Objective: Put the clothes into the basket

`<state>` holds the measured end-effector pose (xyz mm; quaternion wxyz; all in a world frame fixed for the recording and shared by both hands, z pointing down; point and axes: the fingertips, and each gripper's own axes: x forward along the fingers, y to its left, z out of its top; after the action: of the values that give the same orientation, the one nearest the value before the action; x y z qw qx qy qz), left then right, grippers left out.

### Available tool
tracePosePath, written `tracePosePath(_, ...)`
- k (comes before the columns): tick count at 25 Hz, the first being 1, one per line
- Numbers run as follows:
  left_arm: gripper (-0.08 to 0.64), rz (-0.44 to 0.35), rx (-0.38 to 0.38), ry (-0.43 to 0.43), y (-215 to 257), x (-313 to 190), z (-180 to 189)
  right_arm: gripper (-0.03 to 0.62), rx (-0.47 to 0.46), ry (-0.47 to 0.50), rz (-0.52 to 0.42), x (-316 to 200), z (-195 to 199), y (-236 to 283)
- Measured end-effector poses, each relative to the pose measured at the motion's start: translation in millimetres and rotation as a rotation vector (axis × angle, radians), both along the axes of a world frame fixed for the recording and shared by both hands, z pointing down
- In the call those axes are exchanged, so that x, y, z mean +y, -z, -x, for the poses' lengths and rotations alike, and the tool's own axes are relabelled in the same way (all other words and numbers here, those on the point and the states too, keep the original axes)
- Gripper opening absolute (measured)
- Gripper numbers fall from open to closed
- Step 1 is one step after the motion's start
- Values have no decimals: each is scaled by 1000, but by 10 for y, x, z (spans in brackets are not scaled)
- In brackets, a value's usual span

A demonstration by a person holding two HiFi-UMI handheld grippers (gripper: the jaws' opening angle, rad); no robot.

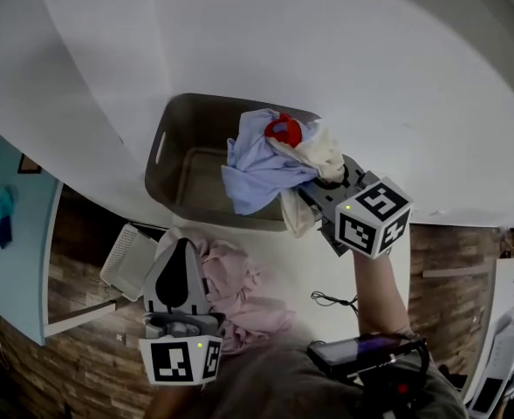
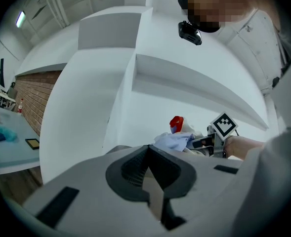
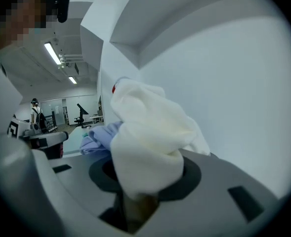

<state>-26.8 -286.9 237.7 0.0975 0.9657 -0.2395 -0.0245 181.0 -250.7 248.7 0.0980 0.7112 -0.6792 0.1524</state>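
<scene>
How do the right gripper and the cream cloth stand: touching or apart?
Touching. In the right gripper view, the right gripper has its jaws clamped on the bunched cream cloth, which rises from between them.

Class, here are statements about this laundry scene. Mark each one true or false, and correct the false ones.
1. The right tool grips a bundle of clothes. True.
2. The pink clothes already lie inside the grey basket. False: they lie outside it, on the table beside the left tool.
3. The left tool is shut with nothing between its jaws. True.
4. The bundle is all one colour. False: it shows light blue, cream and red cloth.
</scene>
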Motion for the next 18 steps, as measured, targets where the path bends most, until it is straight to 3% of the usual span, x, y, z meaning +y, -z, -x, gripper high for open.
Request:
tracePosePath(6, 8, 19, -21, 7, -108, -77, -92, 195, 14, 53, 106, -102, 32, -234)
tracePosePath(9, 8, 28, -28, 9, -150, -122, -116, 246, 8, 81, 146, -154, 67, -347)
tracePosePath(18, 8, 29, -29, 5, -154, -89, -178, 293, -29, 95, 140, -86, 51, -339)
